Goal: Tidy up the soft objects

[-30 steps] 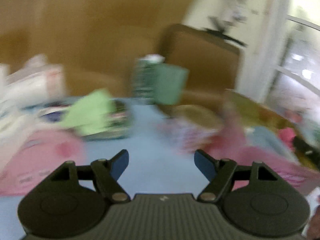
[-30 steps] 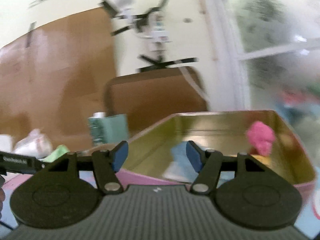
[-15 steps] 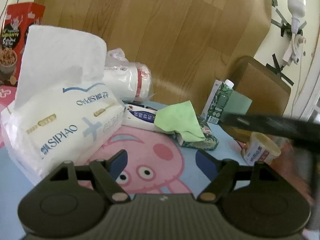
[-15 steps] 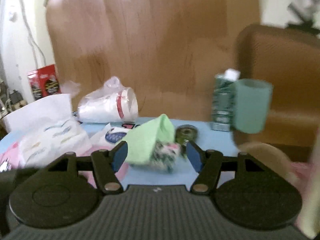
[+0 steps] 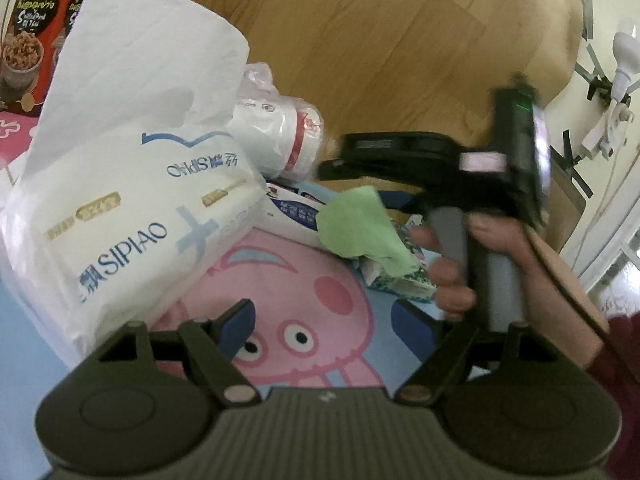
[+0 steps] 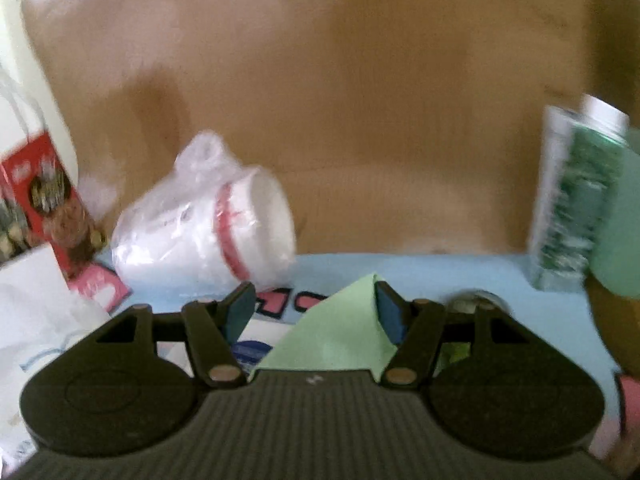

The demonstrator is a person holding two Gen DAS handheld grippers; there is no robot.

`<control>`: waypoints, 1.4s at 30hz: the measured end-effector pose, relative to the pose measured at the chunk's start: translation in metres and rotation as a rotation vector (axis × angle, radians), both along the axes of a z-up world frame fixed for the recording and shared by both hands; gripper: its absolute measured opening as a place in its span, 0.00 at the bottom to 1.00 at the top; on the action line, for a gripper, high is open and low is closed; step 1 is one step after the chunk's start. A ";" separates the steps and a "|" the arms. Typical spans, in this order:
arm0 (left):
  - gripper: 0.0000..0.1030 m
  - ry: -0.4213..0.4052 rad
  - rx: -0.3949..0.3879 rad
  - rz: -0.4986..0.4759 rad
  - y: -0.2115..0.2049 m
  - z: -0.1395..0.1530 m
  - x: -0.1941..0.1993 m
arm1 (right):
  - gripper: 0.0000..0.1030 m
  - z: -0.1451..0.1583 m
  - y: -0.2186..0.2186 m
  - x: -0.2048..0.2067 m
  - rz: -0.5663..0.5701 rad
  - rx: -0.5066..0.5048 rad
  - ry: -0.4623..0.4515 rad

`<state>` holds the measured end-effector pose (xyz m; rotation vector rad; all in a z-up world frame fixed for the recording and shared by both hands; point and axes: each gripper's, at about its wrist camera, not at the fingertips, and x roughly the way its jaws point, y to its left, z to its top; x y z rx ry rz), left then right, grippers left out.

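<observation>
Right wrist view shows the right gripper (image 6: pixel 314 314) spread around the green cloth (image 6: pixel 332 332) at lower centre, not yet clamped, while the left gripper (image 5: pixel 326 318) hangs spread and empty, so sorting looks barely begun.

The white tissue pack (image 5: pixel 132 200) carries the one clearly legible brand: "SIPIAO" in blue capitals along its front face, with a blue block of characters just before it that is too small to make out. The same word appears again, upside down, higher on the pack's top face. Behind the pack, the red box (image 5: pixel 24 40) has yellow lettering that cannot be read. The small packet (image 5: pixel 296 212) beside the pack's right end bears blue print, also illegible.
</observation>
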<state>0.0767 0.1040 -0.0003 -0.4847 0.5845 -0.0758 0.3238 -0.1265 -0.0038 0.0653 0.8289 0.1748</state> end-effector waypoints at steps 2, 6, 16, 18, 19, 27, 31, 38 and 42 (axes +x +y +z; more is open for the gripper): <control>0.75 0.000 0.003 0.006 0.000 0.000 0.000 | 0.65 -0.011 0.015 0.013 0.037 -0.070 0.050; 0.75 0.001 0.009 0.012 0.001 -0.001 0.001 | 0.66 -0.018 0.010 0.017 0.020 -0.033 0.133; 0.78 -0.064 -0.044 0.086 0.017 0.009 -0.017 | 0.64 0.008 -0.007 -0.093 0.266 -0.150 0.162; 0.78 -0.074 -0.068 0.095 0.021 0.010 -0.021 | 0.62 0.015 -0.015 -0.104 0.277 -0.120 0.160; 0.78 -0.078 -0.074 0.104 0.023 0.010 -0.023 | 0.63 0.020 -0.019 -0.106 0.257 -0.101 0.143; 0.78 -0.080 -0.041 0.123 0.021 0.013 -0.018 | 0.63 0.034 -0.039 -0.034 -0.060 0.130 0.074; 0.78 -0.074 -0.019 0.121 0.018 0.012 -0.015 | 0.38 0.005 -0.020 0.014 -0.096 0.060 0.160; 0.78 -0.075 -0.022 0.121 0.018 0.012 -0.015 | 0.36 -0.018 0.020 0.039 0.075 -0.014 0.278; 0.79 -0.083 -0.039 0.139 0.022 0.014 -0.019 | 0.36 -0.010 0.025 0.019 0.221 -0.089 0.350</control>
